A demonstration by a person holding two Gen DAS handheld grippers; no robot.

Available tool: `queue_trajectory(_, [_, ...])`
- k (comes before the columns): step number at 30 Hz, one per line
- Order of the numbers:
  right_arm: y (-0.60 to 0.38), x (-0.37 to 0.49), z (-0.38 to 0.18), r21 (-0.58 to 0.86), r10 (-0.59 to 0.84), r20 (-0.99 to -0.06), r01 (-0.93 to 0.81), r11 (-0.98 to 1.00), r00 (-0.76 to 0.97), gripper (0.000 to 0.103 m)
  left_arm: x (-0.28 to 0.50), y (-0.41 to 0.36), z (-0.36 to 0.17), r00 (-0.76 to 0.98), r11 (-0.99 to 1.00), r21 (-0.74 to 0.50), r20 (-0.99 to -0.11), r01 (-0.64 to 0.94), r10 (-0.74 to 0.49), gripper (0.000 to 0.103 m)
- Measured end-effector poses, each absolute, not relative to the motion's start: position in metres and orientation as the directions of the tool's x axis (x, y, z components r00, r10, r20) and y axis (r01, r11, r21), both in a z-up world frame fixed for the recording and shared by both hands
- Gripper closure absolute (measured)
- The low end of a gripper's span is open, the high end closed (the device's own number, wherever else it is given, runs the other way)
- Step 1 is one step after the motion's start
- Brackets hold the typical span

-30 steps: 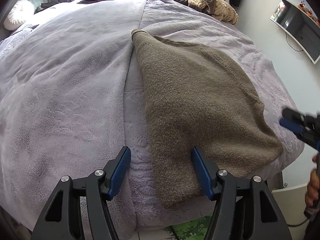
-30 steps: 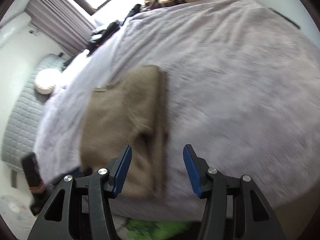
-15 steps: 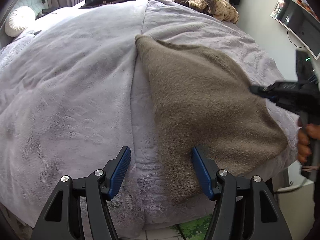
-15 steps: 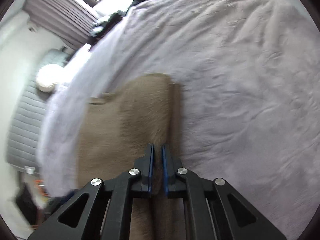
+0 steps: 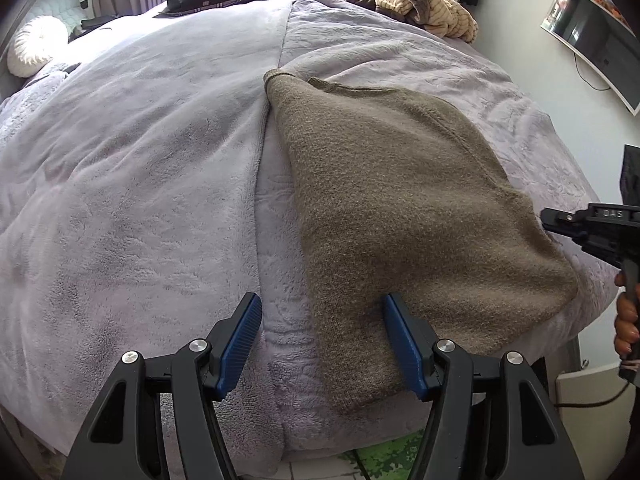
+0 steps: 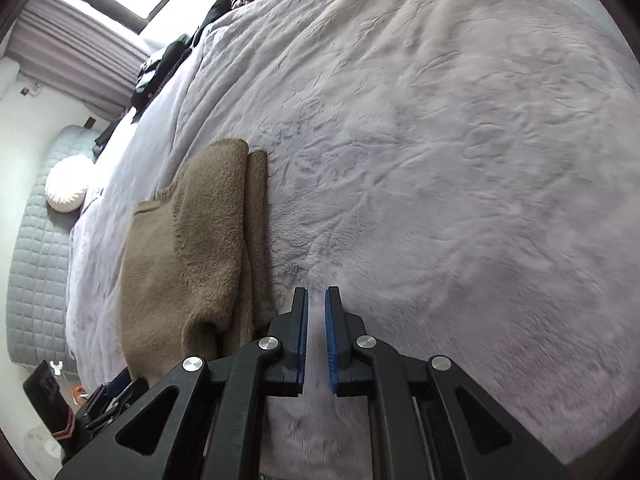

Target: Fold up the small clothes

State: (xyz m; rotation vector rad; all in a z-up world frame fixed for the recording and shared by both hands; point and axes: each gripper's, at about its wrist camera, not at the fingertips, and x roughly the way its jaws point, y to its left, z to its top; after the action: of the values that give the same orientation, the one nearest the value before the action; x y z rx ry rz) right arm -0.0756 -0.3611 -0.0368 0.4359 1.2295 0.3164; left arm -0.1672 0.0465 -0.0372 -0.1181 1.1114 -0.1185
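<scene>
A brown knitted sweater point(image 5: 400, 208) lies folded lengthwise on the lilac bed cover point(image 5: 140, 184), near the bed's front edge. My left gripper point(image 5: 322, 336) is open above the sweater's near left corner, its right finger over the cloth. In the right wrist view the sweater point(image 6: 200, 248) lies left of my right gripper point(image 6: 316, 308), whose jaws stand nearly closed with a narrow gap and nothing between them, just over the bare cover point(image 6: 440, 160). The right gripper point(image 5: 560, 220) also shows at the right edge of the left wrist view, beside the sweater's right side.
A heap of tan and dark clothes point(image 5: 424, 4) lies at the far side of the bed. A round white cushion point(image 5: 36, 44) sits at the far left. A monitor point(image 5: 592, 40) hangs on the right wall. The bed's front edge drops to the floor point(image 5: 380, 460).
My right gripper had shut on the sweater's edge half a second ago; now it has let go, moved right off the cloth, and its jaws have parted slightly. The left gripper barely moved.
</scene>
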Motion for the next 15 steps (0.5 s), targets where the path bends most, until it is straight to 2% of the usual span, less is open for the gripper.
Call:
queue_trajectory(5, [-0.357,-0.084,-0.032,0.473,0.452,-0.842,0.0,0.881,0.295,0.09,-0.168,0.045,-0.034,0.44,0.989,-0.146,-0.886,0.033,-0.146,0.038])
queue_trajectory(6, [-0.356,-0.086,-0.032,0.473,0.453,-0.841,-0.005,0.881,0.294,0.084,-0.168,0.045,-0.034,0.441,0.989,-0.144,-0.886,0.034,-0.144,0.038])
queue_trajectory(8, [-0.352,-0.088,-0.03,0.465,0.45,-0.843,-0.019,0.885,0.295,0.064,-0.169,0.044,-0.032,0.444,0.99,-0.137,-0.885,0.033,-0.138,0.038])
queue_trajectory(9, [-0.349,-0.09,-0.028,0.46,0.447,-0.843,-0.028,0.887,0.298,0.049,-0.169,0.044,-0.032,0.446,0.99,-0.135,-0.885,0.032,-0.135,0.038])
queue_trajectory(10, [-0.346,-0.092,-0.026,0.456,0.446,-0.842,-0.042,0.889,0.303,0.043,-0.169,0.044,-0.031,0.448,0.991,-0.134,-0.884,0.031,-0.133,0.038])
queue_trajectory(15, [-0.327,-0.097,-0.018,0.429,0.435,-0.849,-0.091,0.899,0.301,0.041,-0.169,0.044,-0.03,0.444,0.991,-0.133,-0.887,0.023,-0.129,0.038])
